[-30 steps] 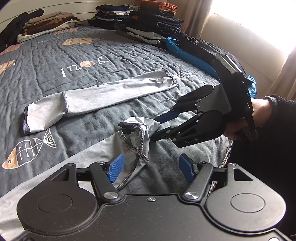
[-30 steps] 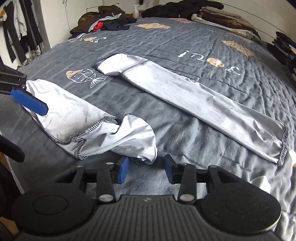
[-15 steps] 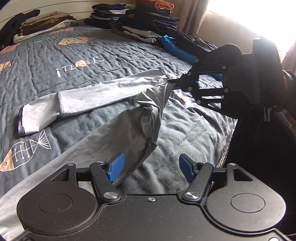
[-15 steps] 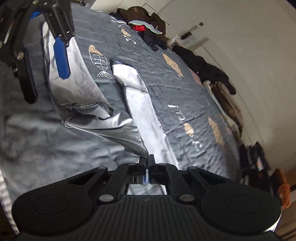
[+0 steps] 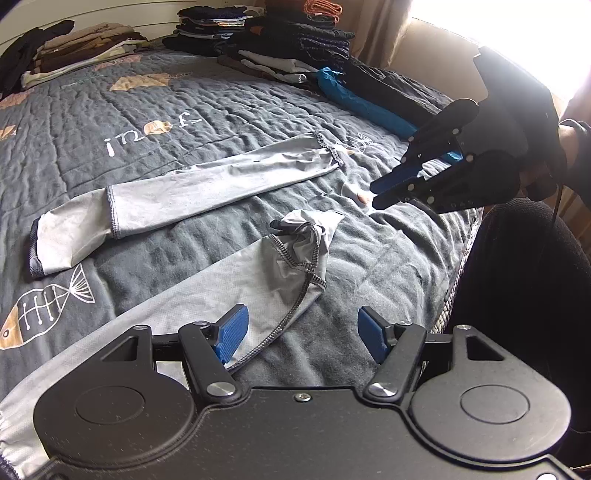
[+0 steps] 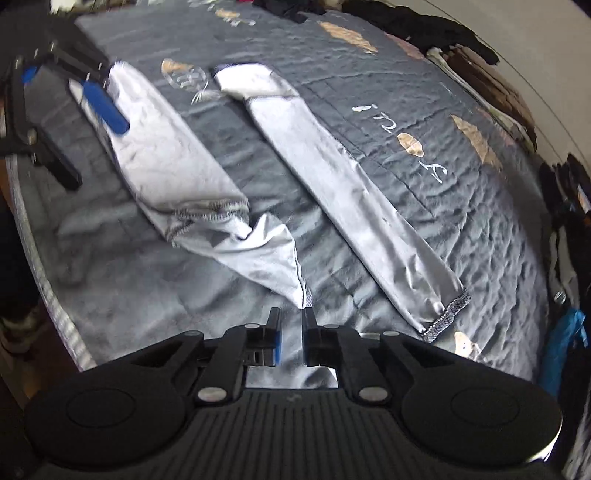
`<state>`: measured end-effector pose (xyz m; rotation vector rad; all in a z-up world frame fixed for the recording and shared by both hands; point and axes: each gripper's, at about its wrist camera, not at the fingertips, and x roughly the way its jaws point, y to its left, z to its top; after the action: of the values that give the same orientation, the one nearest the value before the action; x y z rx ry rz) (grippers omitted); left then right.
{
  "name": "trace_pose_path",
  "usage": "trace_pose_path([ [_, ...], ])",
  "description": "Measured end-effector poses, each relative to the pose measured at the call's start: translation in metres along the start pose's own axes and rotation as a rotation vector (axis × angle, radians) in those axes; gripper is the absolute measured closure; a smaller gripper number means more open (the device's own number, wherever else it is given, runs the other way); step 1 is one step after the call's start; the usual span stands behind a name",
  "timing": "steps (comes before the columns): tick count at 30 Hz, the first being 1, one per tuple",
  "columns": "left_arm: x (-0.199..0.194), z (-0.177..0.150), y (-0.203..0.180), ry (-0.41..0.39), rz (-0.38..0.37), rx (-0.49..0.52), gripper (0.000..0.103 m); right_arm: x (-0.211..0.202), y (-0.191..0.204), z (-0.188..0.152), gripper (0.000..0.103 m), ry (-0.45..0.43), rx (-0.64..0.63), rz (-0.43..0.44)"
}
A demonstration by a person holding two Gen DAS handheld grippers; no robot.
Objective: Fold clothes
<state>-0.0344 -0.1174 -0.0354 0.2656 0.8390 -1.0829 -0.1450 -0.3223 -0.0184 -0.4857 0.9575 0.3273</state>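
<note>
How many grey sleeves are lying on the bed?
2: one sleeve laid flat mid-bed, one crumpled sleeve near the bed's edge, in front of the left gripper.

A bed (image 5: 229,110) fills the room, covered by a dark grey quilted bedspread (image 5: 147,122) printed with fish (tan and white) and pale lettering. A pale wall (image 5: 110,14) runs behind it at 11 o'clock in the left wrist view. At 2 o'clock, a bright window (image 5: 517,37) with a beige curtain (image 5: 380,26) floods daylight in.
</note>
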Motion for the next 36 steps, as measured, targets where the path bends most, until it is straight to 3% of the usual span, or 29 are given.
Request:
trace_pose_path([
  [3, -0.003, 0.002, 0.006, -0.012, 0.016, -0.023, 0.038, -0.005, -0.016, 0.003, 0.081, -0.067, 0.154, 0.077],
  [7, -0.005, -0.001, 0.014, -0.010, 0.044, -0.049, 0.036, 0.017, -0.018, 0.014, 0.067, -0.063, 0.194, 0.083],
  [10, -0.003, -0.003, 0.016, 0.007, 0.055, -0.044, 0.036, 0.039, -0.018, 0.022, 0.065, -0.049, 0.209, 0.092],
  [15, -0.001, -0.002, 0.015, 0.013, 0.051, -0.032, 0.036, 0.066, -0.030, 0.033, 0.064, -0.027, 0.354, 0.215],
  [18, 0.000, -0.002, 0.016, 0.011, 0.051, -0.033, 0.036, 0.076, -0.027, 0.038, 0.064, 0.001, 0.359, 0.230],
  [20, 0.001, -0.001, 0.016, 0.014, 0.054, -0.030, 0.036, 0.084, -0.023, 0.038, 0.064, 0.033, 0.349, 0.219],
  [24, 0.002, -0.001, 0.015, 0.016, 0.054, -0.024, 0.036, 0.081, -0.023, 0.032, 0.096, 0.030, 0.350, 0.189],
  [31, 0.008, -0.001, 0.013, 0.031, 0.064, -0.012, 0.036, 0.014, -0.046, 0.011, 0.097, -0.129, 0.454, 0.150],
  [36, 0.012, -0.001, 0.010, 0.050, 0.069, -0.001, 0.036, -0.013, -0.054, -0.009, 0.097, -0.138, 0.501, 0.126],
])
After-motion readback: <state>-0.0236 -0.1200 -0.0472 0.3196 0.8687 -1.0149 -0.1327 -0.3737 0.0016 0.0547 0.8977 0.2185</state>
